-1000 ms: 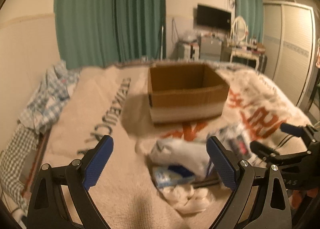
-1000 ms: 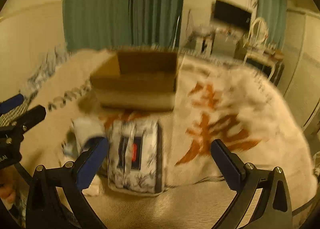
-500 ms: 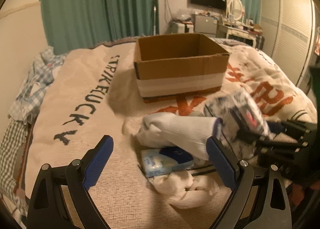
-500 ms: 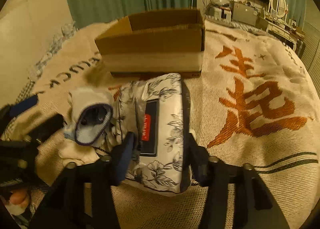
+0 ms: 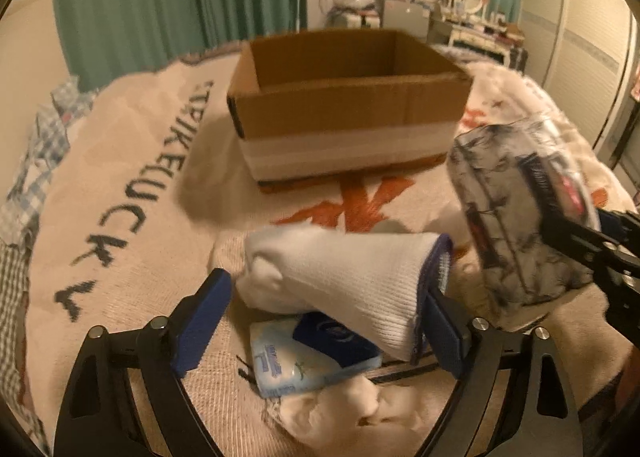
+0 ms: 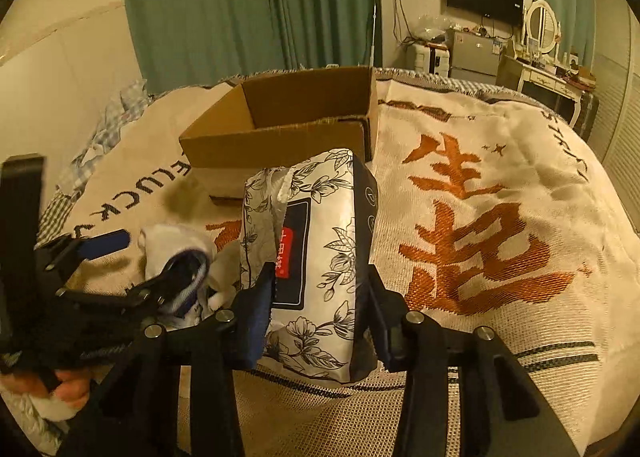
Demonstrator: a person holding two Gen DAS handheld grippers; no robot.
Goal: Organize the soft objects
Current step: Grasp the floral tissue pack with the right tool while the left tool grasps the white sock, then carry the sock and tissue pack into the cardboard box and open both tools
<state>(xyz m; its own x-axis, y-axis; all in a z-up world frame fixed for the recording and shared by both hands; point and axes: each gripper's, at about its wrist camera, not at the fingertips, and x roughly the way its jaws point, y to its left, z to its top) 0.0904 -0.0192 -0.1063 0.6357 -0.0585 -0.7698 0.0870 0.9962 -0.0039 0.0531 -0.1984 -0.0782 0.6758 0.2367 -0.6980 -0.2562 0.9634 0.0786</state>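
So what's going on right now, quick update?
Right tool shut on tissue pack, lifted. Left tool open around sock. Box ahead, path clear.

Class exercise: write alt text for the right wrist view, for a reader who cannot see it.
The right gripper is shut on a floral tissue pack, held above a bed blanket with orange characters. Behind it sits an open cardboard box. At left, the left gripper straddles a white sock.
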